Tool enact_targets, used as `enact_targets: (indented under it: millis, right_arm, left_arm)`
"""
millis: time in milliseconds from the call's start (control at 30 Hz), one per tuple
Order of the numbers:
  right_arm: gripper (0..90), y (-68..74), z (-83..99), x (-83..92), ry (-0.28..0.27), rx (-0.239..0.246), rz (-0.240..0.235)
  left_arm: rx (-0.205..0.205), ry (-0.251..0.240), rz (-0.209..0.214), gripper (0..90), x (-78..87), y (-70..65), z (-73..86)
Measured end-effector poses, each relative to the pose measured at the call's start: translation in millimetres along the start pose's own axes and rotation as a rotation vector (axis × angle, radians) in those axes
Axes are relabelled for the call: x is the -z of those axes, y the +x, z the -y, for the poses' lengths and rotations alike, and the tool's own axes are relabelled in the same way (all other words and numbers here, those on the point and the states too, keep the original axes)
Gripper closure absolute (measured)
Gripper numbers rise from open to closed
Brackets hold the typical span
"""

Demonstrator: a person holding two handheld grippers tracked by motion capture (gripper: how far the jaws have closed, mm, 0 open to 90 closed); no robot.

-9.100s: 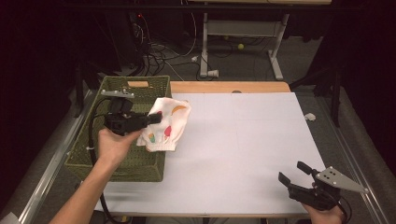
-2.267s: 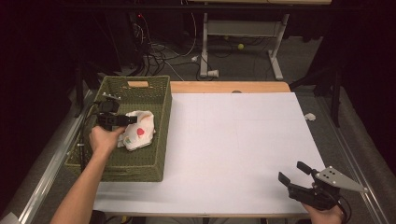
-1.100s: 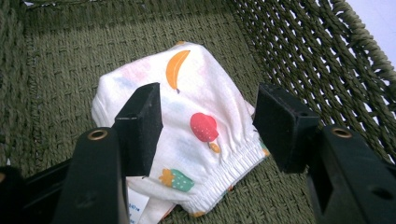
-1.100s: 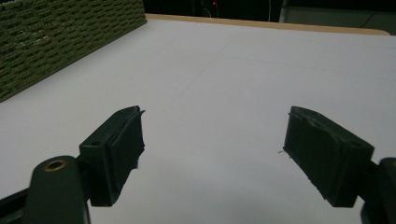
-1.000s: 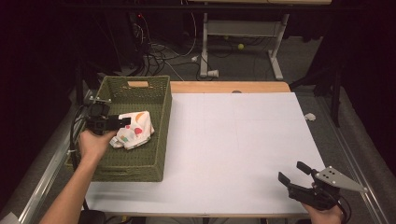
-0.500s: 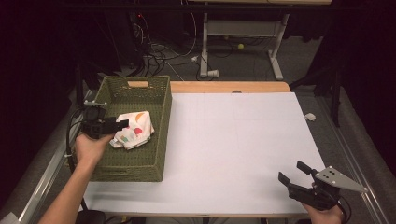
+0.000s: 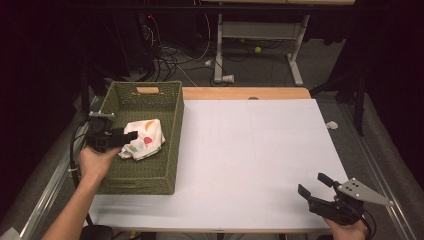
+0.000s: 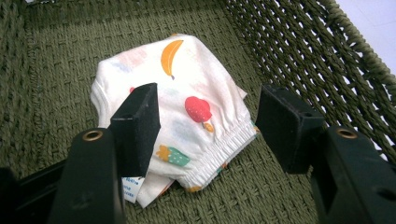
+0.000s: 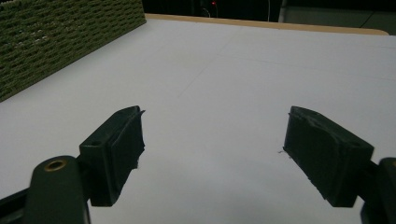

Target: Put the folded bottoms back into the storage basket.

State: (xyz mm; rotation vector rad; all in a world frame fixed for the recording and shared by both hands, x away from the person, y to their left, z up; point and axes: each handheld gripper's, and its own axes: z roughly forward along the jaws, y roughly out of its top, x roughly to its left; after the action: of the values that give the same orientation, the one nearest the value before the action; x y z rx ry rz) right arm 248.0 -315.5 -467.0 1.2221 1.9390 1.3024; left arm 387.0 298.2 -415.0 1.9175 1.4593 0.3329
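Left side: the left gripper (image 7: 131, 136) hovers inside the olive-green woven rectangular basket (image 7: 172, 131), which stands on the left part of the white-covered table (image 7: 250, 160). Its jaws stand apart and have just been opening; the left gripper view shows the pads clear of the cloth, which lies beyond and below them. The folded white cotton garment with fruit print and elastic hem (image 8: 187, 116) lies on the basket floor, near the middle, released.

Step in hand: the garment has been deposited in the basket and let go. The next move likely calls for lifting the left gripper straight up and back over the basket wall without snagging the fabric or the weave.

Change from the earliest frame: the garment then hung from the left gripper above the basket's right wall; it now rests inside, and the hand has shifted toward the basket's left wall.

Right side: the right gripper (image 7: 316, 186) rests at the table's near right corner, jaws apart with nothing between them, unmoved.
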Motion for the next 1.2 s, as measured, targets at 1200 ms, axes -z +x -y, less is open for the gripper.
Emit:
enact_targets:
  millis: [1200]
  right_arm:
    - [20.7, 0.1, -0.1, 0.0, 0.002, 0.0, 0.002]
  left_arm:
    - [-0.041, -0.098, 0.022, 36.1, 22.4, -10.4, 20.5]
